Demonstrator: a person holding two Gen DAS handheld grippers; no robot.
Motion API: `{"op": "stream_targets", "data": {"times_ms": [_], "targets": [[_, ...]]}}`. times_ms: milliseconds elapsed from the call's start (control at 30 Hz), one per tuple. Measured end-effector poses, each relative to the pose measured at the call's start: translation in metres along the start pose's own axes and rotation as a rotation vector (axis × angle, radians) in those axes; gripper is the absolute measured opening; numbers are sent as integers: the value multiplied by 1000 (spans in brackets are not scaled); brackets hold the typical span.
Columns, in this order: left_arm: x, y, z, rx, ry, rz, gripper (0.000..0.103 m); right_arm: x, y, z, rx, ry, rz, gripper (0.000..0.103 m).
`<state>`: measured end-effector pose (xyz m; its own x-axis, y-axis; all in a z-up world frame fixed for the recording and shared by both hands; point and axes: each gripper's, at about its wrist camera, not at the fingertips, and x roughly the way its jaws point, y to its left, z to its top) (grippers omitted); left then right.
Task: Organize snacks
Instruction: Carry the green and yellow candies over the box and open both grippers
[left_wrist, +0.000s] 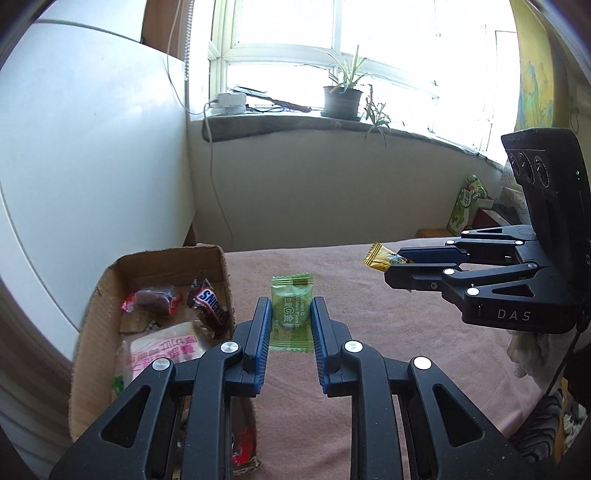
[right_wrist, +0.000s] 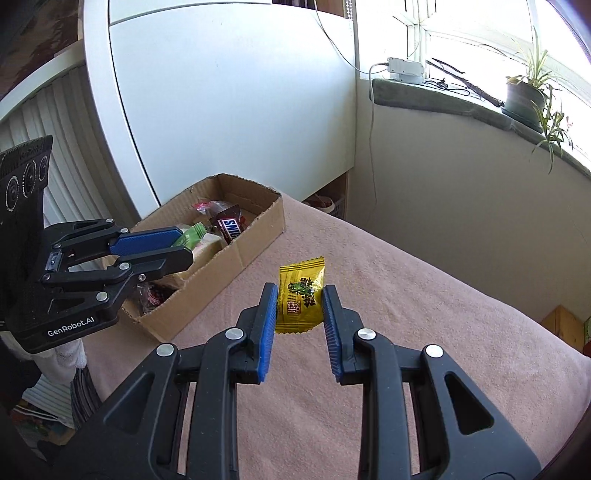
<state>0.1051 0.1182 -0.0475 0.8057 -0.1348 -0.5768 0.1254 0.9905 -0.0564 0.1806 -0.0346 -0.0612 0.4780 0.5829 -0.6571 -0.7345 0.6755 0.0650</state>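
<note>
While both tools gripped candies, left tool (left_wrist: 289, 322) the green sachet (left_wrist: 291, 312), right tool (right_wrist: 300, 308) the yellow one (right_wrist: 301, 294), I judged: release low over the lower-left box (left_wrist: 218, 258).

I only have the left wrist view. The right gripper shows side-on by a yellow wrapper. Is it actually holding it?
Observer: Yes. In the right wrist view the yellow packet sits between the right gripper's fingers, lifted off the pink cloth.
Operator: And my green candy, where is it relative to the box?
Observer: From that side the left gripper holds the green packet over the cardboard box.
Operator: Anything near the box's far wall?
Observer: A Snickers bar lies there.
</note>
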Motion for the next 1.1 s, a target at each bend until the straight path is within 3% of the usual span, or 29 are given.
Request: {"op": "stream_targets", "data": {"times_ms": [433, 733, 833, 967, 1100], "targets": [[-24, 81, -26, -128, 14, 116, 20, 55, 94, 27, -106, 27, 163, 26], [-28, 103, -30, -155, 21, 160, 23, 75, 126, 25, -150, 61, 206, 26], [-30, 106, -30, -163, 17, 168, 33, 77, 130, 25, -156, 65, 204, 30], [-34, 106, -31, -166, 15, 174, 34, 73, 129, 25, -147, 53, 200, 50], [-41, 102, -32, -164, 5, 175, 35, 63, 126, 22, -138, 45, 201, 50]]}}
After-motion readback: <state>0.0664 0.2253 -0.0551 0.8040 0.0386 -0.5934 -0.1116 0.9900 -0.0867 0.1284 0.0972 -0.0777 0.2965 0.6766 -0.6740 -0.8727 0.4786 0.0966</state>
